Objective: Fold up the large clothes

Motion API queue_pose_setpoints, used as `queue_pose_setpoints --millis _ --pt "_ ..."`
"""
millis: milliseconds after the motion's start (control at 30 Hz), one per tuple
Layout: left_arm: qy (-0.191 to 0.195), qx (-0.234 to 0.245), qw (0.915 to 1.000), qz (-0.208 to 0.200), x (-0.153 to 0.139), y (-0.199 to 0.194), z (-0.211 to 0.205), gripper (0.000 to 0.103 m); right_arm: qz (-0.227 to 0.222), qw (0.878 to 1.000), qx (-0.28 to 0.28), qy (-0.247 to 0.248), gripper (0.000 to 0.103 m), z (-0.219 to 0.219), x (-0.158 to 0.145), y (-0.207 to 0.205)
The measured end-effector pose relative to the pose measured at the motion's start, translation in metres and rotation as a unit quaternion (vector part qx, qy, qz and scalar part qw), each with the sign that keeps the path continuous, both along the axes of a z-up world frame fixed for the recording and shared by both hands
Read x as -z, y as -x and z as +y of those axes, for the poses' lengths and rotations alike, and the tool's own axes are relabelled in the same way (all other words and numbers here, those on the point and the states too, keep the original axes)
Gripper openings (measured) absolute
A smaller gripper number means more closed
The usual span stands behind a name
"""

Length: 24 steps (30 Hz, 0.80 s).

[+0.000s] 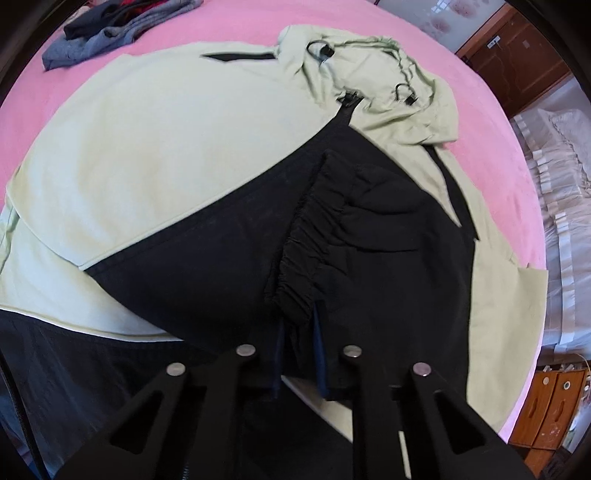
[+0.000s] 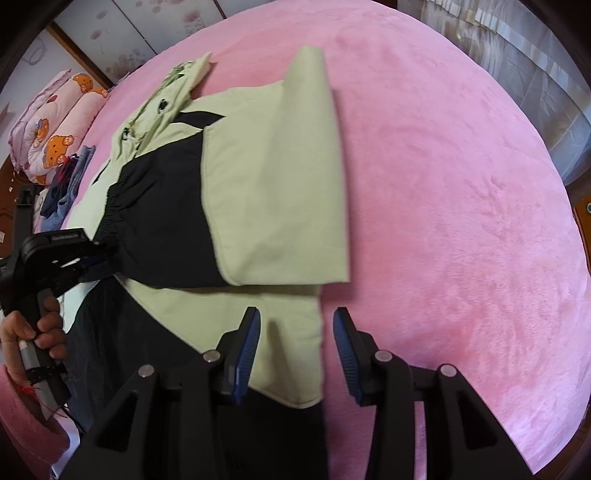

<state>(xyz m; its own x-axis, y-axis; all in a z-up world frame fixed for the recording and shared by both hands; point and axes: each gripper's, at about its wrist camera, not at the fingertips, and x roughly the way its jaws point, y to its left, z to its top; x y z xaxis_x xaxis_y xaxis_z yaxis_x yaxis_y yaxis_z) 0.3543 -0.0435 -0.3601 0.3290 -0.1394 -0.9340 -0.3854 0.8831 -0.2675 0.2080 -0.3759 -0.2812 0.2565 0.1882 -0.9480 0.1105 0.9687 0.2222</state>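
Folding sleeve inward: jacket (image 2: pixel 273 177) lies flat on pink bed (image 2: pixel 461 206). Left gripper (image 1: pixel 299 354) pinches black cuff (image 1: pixel 295 269) at 6 o'clock; lay it flat along centre. Right gripper (image 2: pixel 295 343) gapes, straddling hem edge (image 2: pixel 317 350); close squarely there.

I count one jacket (image 1: pixel 177 155) and one heap of other clothes (image 1: pixel 110 33). I see two grippers: left gripper (image 1: pixel 299 354), right gripper (image 2: pixel 295 343).
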Motion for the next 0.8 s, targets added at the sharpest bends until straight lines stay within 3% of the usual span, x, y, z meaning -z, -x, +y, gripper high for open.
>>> queue_pose_setpoints --millis 133,333,533,700,800 --pt "-0.008 0.000 0.9994 -0.033 -0.024 -0.011 -0.009 0.009 -0.003 1.000 0.002 -0.002 0.041 -0.007 0.006 -0.003" --pt "-0.023 0.003 0.9932 -0.114 -0.091 -0.044 -0.024 0.009 -0.010 1.000 -0.024 -0.005 0.041 -0.007 0.013 -0.014" --pt "-0.048 0.005 0.9788 -0.199 -0.159 -0.064 -0.023 0.008 -0.036 0.998 -0.057 -0.007 0.041 0.002 0.017 -0.028" --pt "-0.064 -0.003 0.9715 -0.228 -0.191 -0.069 -0.015 0.008 -0.049 0.996 -0.070 -0.010 0.041 0.009 0.024 -0.041" --pt "-0.095 -0.008 0.9685 -0.230 -0.199 -0.064 -0.006 0.008 -0.058 0.996 -0.072 -0.008 0.041 0.011 0.026 -0.042"
